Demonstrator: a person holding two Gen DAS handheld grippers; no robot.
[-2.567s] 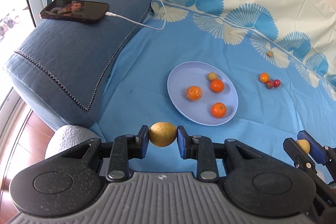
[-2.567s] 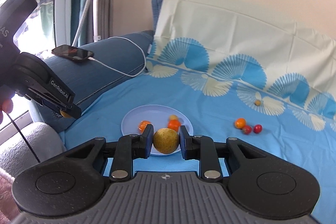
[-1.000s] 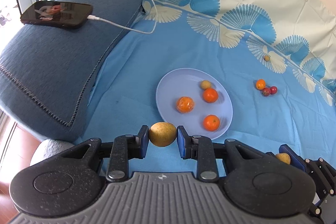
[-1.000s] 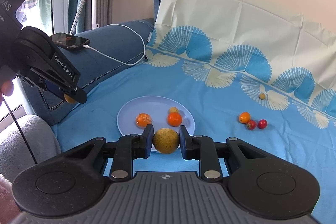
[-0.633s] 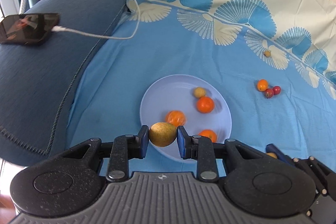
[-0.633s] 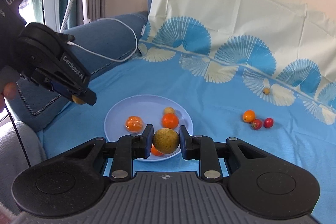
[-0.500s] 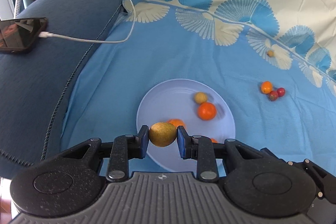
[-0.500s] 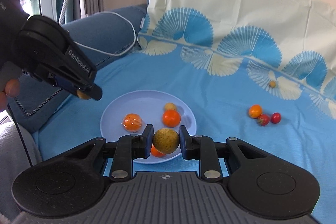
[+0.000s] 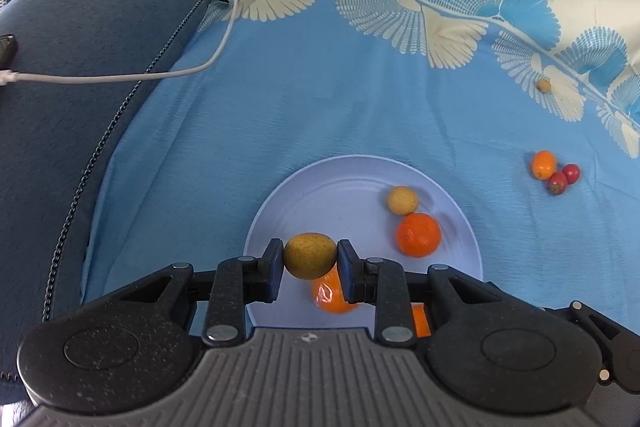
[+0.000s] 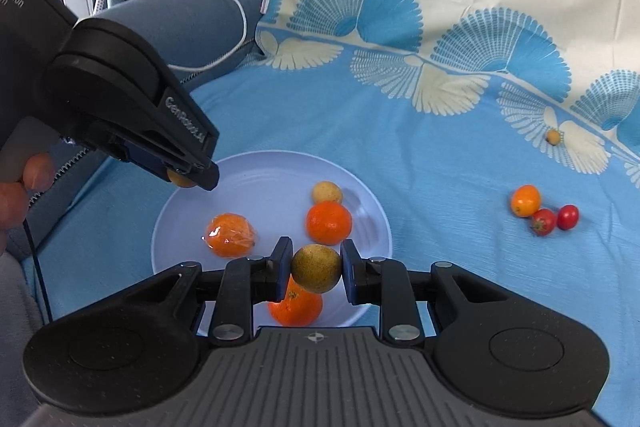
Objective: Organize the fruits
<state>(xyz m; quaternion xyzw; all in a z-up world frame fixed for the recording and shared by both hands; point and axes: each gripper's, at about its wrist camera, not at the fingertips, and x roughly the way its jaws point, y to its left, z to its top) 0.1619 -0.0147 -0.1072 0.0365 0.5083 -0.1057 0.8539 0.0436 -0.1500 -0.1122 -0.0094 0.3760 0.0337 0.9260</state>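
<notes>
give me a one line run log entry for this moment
left hand-held gripper: shut on yellow-green fruit | right hand-held gripper: shut on second yellow-green fruit | both over plate

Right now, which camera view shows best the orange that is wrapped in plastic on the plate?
The right wrist view. There the wrapped orange lies fully visible on the plate, with its shiny plastic clear. In the left wrist view, the wrapped orange is half hidden behind the left gripper and its yellow-green fruit.

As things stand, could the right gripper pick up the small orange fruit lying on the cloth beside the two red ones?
Probably not yet. The right gripper is shut on a yellow-green fruit, so its jaws are occupied. The way to the small orange fruit looks free: only bare blue cloth lies between.
</notes>
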